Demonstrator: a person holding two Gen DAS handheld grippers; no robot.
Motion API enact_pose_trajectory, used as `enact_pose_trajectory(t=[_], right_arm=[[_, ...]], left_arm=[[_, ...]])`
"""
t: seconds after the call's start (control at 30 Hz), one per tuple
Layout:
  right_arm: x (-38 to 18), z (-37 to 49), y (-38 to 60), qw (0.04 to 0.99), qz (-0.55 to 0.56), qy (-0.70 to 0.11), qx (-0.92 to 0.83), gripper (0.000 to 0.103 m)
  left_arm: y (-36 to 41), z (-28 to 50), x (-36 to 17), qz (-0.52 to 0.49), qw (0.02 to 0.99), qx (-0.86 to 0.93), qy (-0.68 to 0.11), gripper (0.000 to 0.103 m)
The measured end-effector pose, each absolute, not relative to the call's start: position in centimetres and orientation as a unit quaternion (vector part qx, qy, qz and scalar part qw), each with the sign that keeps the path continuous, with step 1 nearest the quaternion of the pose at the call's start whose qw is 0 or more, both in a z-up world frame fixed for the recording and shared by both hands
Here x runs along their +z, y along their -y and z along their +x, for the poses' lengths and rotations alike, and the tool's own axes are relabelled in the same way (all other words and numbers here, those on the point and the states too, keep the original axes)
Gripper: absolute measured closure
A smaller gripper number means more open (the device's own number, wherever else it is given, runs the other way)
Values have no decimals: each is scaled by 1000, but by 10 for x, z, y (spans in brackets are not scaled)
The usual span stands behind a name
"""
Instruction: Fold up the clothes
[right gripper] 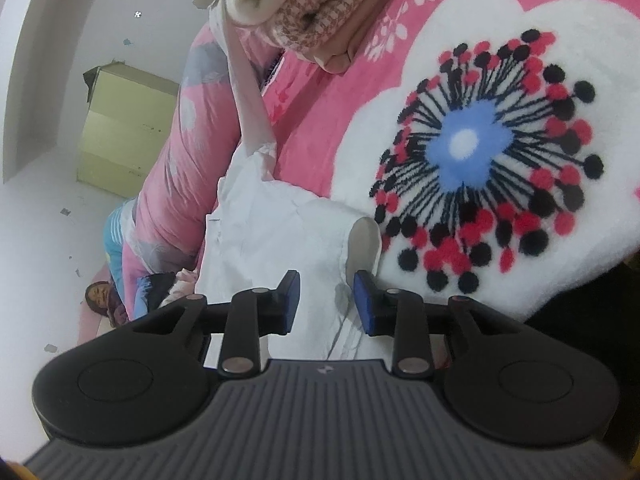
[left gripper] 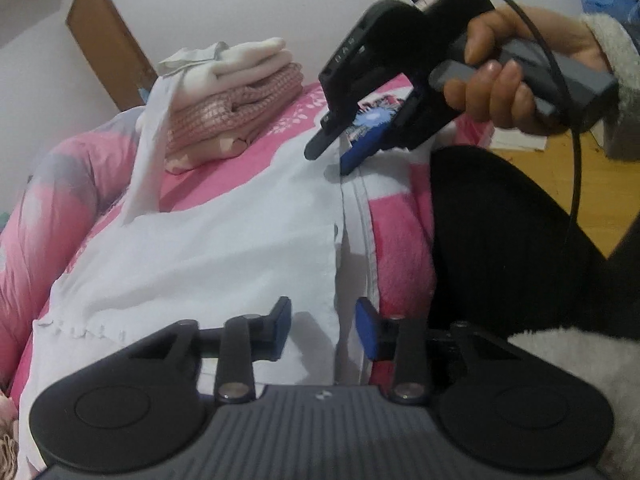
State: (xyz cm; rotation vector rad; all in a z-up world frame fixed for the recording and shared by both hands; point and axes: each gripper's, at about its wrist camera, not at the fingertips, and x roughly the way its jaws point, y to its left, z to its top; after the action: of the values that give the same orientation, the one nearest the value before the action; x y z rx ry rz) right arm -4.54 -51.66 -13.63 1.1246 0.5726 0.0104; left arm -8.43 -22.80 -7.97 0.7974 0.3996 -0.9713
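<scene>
Hovering over white shirt [left gripper: 208, 248] near bed [left gripper: 304, 116] edge, both grippers [left gripper: 323, 326] [right gripper: 326, 300] apart, holding nothing; fold stage unclear.

Your white cotton shirt [left gripper: 192, 256] lies spread flat on the pink fleece bed cover, its body wide and lightly creased. Along its right side you can see the stitched placket edge [left gripper: 360, 216] running straight, close to the cover's edge. One long white sleeve [left gripper: 148, 152] runs up from the body and drapes against the pile behind it. In the right wrist view the shirt's collar end [right gripper: 362, 240] curls open, showing its pale inside. Your stack of folded clothes [left gripper: 236, 100] sits beyond the shirt: cream pieces on top, a pink houndstooth knit [right gripper: 332, 8] beneath, a beige layer lowest.
</scene>
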Motion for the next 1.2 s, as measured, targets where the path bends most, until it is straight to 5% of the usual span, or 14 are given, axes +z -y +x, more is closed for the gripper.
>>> enact_pose_trajectory(t=[0.07,0.13,0.2,0.83,0.9,1.07,1.13,1.2], right_arm=[[-137,-44,518,808,527,-262,2,77],[-138,-43,519,810,528,-255,1,97],[-139,-44,520,813,529,-245,2,100],[-128,-48,529,858,440,-260,-43,102],[-123,-47,528,866,421,-267,-45,101],[-104,-49,518,886,332,-317,-68,95],[-93,-50,510,894,278,-344,-75,81],[-78,-56,498,910,200,-347,-104,79]], left_arm=[[226,-79,-75,351,800,-447,-194,89],[224,-74,-72,335,806,-443,-205,95],[222,-68,-71,326,809,-438,-217,102],[201,-70,-75,323,765,-492,-261,102],[201,-70,-76,318,762,-497,-267,101],[188,-62,-67,280,769,-507,-269,63],[183,-59,-64,265,772,-511,-269,61],[178,-57,-60,249,775,-515,-270,60]])
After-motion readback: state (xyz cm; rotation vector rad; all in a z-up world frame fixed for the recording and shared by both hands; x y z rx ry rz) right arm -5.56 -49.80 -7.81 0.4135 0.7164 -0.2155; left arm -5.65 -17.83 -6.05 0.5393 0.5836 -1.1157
